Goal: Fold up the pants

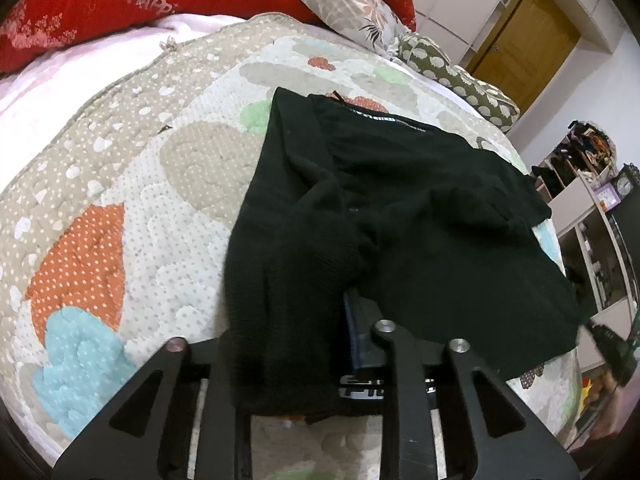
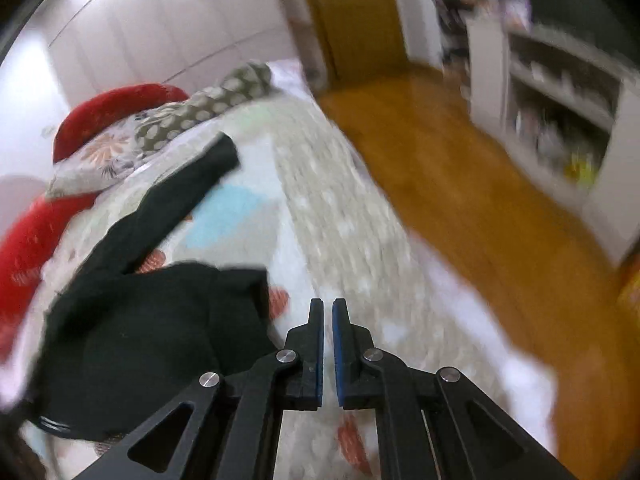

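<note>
The black pants lie folded on the patterned quilt, waistband at the far end. My left gripper is low at their near edge; black fabric drapes over its fingers and hides the tips, and it appears shut on that cloth. In the right wrist view the pants lie to the left, one leg stretching away. My right gripper is shut and empty, its blue pads nearly touching, above the quilt right of the pants. This view is motion-blurred.
Red pillows and floral cushions sit at the head of the bed. The bed's right edge drops to a wooden floor. White shelves stand beyond, by a wooden door.
</note>
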The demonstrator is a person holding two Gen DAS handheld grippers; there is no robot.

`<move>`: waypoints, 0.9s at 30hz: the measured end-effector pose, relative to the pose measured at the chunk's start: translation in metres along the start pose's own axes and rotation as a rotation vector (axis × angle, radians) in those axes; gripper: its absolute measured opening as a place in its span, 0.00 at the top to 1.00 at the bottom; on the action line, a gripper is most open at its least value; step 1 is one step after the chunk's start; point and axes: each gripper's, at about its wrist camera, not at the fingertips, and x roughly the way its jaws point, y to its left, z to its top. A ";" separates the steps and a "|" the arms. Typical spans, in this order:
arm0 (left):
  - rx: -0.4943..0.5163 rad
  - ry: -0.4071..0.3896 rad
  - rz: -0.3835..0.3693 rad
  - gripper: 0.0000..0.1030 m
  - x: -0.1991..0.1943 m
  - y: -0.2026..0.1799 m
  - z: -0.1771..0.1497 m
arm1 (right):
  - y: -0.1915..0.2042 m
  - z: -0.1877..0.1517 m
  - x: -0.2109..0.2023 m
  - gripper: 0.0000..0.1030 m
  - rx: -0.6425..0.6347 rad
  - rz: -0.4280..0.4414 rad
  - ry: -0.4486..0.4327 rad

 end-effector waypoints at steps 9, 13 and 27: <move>-0.025 0.005 -0.022 0.64 -0.003 0.006 -0.005 | 0.006 -0.038 -0.010 0.37 0.080 0.206 0.045; -0.061 -0.003 -0.074 0.42 0.000 0.003 -0.009 | 0.029 -0.037 0.010 0.51 0.029 0.207 -0.003; 0.079 -0.006 -0.147 0.87 -0.046 -0.006 -0.009 | 0.023 -0.028 -0.073 0.89 -0.024 0.266 -0.119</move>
